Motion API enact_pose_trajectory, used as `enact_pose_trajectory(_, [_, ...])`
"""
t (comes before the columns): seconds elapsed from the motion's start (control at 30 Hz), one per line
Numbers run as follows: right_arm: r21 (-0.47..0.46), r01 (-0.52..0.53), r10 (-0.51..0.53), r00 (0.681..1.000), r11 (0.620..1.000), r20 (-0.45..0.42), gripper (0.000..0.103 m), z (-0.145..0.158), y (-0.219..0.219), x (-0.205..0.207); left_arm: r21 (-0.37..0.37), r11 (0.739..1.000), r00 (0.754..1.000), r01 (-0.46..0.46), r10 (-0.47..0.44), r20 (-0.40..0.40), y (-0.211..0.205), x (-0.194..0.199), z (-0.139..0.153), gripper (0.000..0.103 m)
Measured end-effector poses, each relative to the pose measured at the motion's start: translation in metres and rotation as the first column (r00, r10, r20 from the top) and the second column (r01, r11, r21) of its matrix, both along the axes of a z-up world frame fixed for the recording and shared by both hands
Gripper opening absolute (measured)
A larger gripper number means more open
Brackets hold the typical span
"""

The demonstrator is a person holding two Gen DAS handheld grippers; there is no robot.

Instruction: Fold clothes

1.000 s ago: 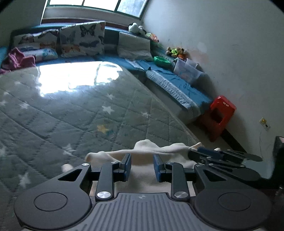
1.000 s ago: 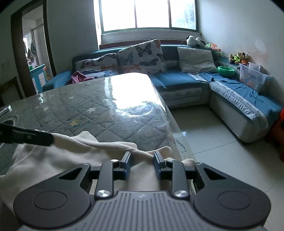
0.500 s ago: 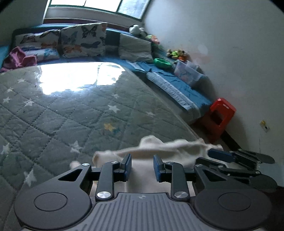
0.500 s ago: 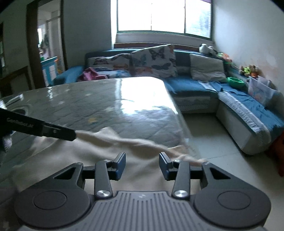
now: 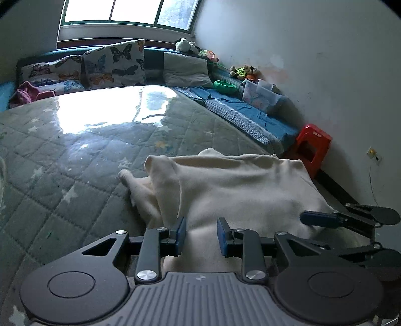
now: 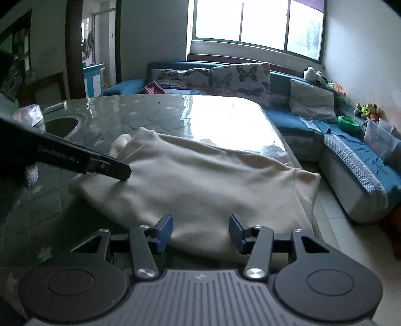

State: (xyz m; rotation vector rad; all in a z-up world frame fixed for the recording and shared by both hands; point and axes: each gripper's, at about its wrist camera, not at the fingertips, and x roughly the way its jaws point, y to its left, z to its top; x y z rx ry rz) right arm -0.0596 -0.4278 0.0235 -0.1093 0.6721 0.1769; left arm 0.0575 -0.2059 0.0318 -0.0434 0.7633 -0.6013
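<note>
Cream fleece fabric fills the near ground: the garment (image 5: 240, 190) lies in a loose heap at the near right corner of the table (image 5: 75, 155), one edge drooping past the table rim toward the floor. The left gripper (image 5: 201, 237) hovers low over the near part of the cloth, its blue-padded jaws a moderate gap apart with fabric visible between them but nothing pinched. The right gripper (image 6: 201, 232) sits just short of the garment's near hem (image 6: 200, 240), its jaws spread wide and gripping nothing. In the left wrist view, the right gripper's fingers (image 5: 318, 218) enter from the right and rest against the cloth's right flank; in the right wrist view, the left gripper's black fingers (image 6: 110, 166) reach in from the left, the tip touching the garment's upper left part. A rolled sleeve or cuff (image 5: 125, 174) projects from the heap's left side onto the table's surface. The table carries a grey-green quilted cover with star print beneath a glossy transparent sheet that reflects the window (image 6: 255, 22). Right of the table, on the floor against the wall, stands a red plastic stool (image 5: 312, 148). Beyond it runs a blue corner sofa (image 6: 351, 150) holding a clear storage box (image 5: 260, 96), a green bowl (image 5: 225, 87), butterfly-print cushions (image 5: 115, 64), a grey cushion (image 5: 186, 69) and soft toys (image 5: 243, 71).
</note>
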Motion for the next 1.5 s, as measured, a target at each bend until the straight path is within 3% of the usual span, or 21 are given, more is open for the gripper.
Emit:
enact_pose_trajectory(0.13, [0.024,0.047,-0.048,0.998,0.999,0.032,0.051,0.007,-0.011,-0.005,-0.001,1.000,1.000,-0.008,0.008,0.021,0.002,-0.011,0.002,0.031])
enact_pose_trajectory(0.3, [0.029,0.089,-0.089,0.996,0.996,0.006,0.052,-0.002,-0.022,-0.002,0.015,0.999,0.999,-0.029,0.029,0.028,0.006,-0.019,-0.002,0.032])
enact_pose_trajectory(0.53, [0.071,0.085,-0.087,0.996,0.994,0.024,0.071,0.004,-0.013,-0.017,0.025,0.999,0.999,-0.048,0.048,0.003,0.012,-0.028,0.000,0.046])
enact_pose_trajectory(0.7, [0.101,0.105,-0.107,0.994,0.989,0.020,0.078,0.001,-0.007,-0.027,0.047,0.998,0.999,-0.047,0.048,-0.010,0.014,-0.036,-0.001,0.054])
enact_pose_trajectory(0.77, [0.110,0.123,-0.125,0.992,0.986,0.020,0.090,0.001,-0.006,-0.030,0.051,0.998,0.999,-0.048,0.049,-0.014,0.016,-0.039,-0.002,0.058])
enact_pose_trajectory(0.9, [0.120,0.142,-0.145,0.989,0.983,0.020,0.091,0.002,-0.004,-0.035,0.065,0.997,0.999,-0.045,0.047,-0.016,0.020,-0.047,-0.004,0.064])
enact_pose_trajectory(0.97, [0.108,0.151,-0.154,0.988,0.983,0.023,0.098,0.002,-0.001,-0.039,0.069,0.997,0.999,-0.043,0.044,-0.015,0.021,-0.052,-0.005,0.070])
enact_pose_trajectory(1.13, [0.079,0.172,-0.176,0.984,0.982,0.044,0.103,0.004,0.008,-0.047,0.070,0.997,0.999,-0.042,0.043,-0.006,0.026,-0.063,-0.004,0.078])
enact_pose_trajectory(1.5, [0.041,0.212,-0.213,0.976,0.976,0.041,0.103,0.004,0.021,-0.058,0.074,0.997,0.999,-0.029,0.026,0.039,0.038,-0.084,0.001,0.098])
